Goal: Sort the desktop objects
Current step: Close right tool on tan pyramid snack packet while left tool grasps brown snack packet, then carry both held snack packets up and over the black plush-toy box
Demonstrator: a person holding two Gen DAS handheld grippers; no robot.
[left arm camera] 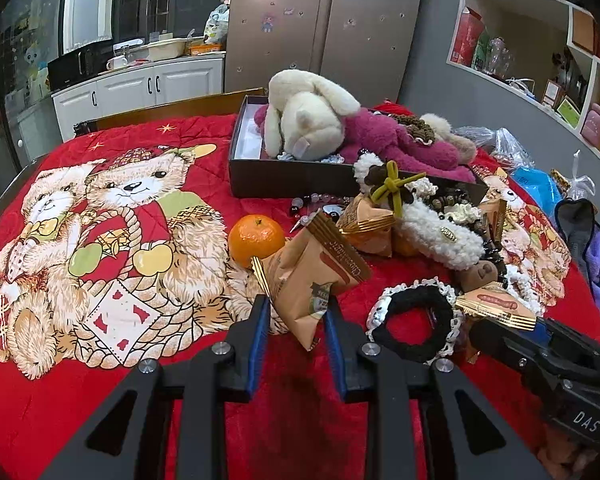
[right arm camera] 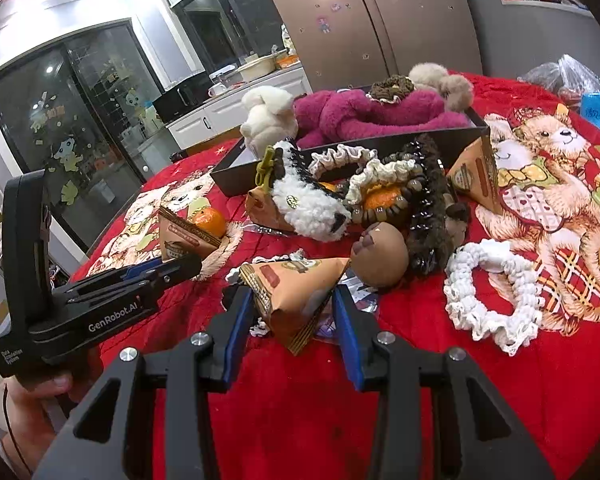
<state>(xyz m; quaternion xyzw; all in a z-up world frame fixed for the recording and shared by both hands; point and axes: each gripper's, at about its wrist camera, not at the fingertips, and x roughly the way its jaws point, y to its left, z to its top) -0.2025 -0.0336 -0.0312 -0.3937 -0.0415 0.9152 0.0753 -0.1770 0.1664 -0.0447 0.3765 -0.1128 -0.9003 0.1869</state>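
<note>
- Left gripper (left arm camera: 296, 316): jaws partly closed around a tan snack packet (left arm camera: 312, 276); the blue pads appear to press its lower sides, and the packet stands tilted off the red cloth (left arm camera: 204, 132). I judge it held.
- Orange (left arm camera: 256, 242): on the cloth, in front of the box (left arm camera: 300, 178) and just left of that packet.
- Box: holds plush toys only, a cream one (left arm camera: 308, 120) and a magenta one (left arm camera: 400, 136). These look sorted already.
- Pile in front of the box, toward its right end: scrunchies, bead bracelets, more packets, a second orange, all tangled and unsorted.
- Right gripper (right arm camera: 296, 312): jaws part-open around another packet (right arm camera: 300, 296); pads seem to touch its sides, so probably gripped.
- White scrunchie (right arm camera: 492, 292): loose on the cloth, well in front of the box's right corner.
- Progress: early; most items remain.
</note>
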